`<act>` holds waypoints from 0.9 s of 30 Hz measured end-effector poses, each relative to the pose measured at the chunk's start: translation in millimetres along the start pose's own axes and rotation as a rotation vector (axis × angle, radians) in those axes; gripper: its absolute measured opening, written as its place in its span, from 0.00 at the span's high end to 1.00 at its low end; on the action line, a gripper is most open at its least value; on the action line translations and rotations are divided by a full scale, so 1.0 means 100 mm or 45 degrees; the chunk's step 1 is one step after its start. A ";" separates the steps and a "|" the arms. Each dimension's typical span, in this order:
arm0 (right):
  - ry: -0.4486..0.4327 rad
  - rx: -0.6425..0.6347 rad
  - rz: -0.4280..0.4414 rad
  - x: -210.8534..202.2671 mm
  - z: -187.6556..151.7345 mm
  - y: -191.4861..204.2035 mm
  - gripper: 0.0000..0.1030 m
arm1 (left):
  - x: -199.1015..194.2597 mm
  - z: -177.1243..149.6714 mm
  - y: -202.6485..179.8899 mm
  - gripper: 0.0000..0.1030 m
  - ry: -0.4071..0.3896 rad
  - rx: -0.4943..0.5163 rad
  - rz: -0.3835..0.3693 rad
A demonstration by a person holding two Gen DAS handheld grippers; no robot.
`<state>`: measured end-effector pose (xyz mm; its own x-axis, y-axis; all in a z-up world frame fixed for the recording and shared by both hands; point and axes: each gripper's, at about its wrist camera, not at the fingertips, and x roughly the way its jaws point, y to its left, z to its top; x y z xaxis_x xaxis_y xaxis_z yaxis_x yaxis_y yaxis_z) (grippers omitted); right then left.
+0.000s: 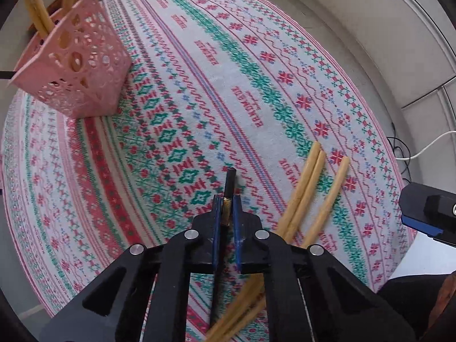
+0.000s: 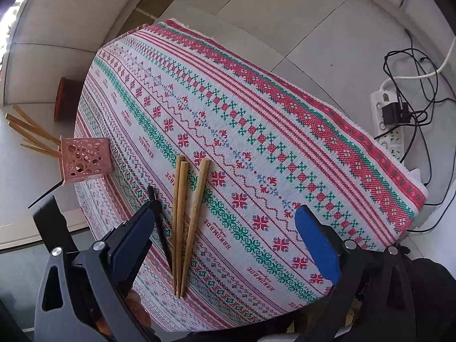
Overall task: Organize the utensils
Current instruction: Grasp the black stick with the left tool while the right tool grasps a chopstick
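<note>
My left gripper (image 1: 227,199) is shut on a black chopstick (image 1: 228,183) with a gold band, its blunt end sticking out past the fingertips above the patterned cloth. The same chopstick (image 2: 159,222) shows in the right wrist view beside my right gripper's left finger. Three wooden chopsticks (image 1: 310,188) lie side by side on the cloth, right of the left gripper; they also show in the right wrist view (image 2: 185,222). A pink perforated holder (image 1: 77,65) with several wooden chopsticks stands at the far left edge, also seen in the right wrist view (image 2: 85,159). My right gripper (image 2: 225,228) is open and empty above the cloth.
The small table carries a red, green and white patterned cloth (image 2: 285,142). A power strip (image 2: 389,119) with black and white cables lies on the floor to the right. A reddish object (image 2: 61,99) sits on the floor beyond the holder.
</note>
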<state>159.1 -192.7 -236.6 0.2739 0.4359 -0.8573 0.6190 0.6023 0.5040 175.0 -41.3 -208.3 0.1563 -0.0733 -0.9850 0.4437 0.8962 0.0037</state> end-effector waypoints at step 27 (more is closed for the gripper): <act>-0.186 -0.253 -0.312 0.46 0.04 0.57 0.92 | -0.84 -0.39 0.50 0.94 -0.211 -0.098 -0.029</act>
<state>209.8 -140.5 -247.8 0.2466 0.1707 -0.9540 0.5280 0.8018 0.2799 149.8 27.0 -132.2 0.2930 -0.1594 -0.9427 0.3810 0.9238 -0.0378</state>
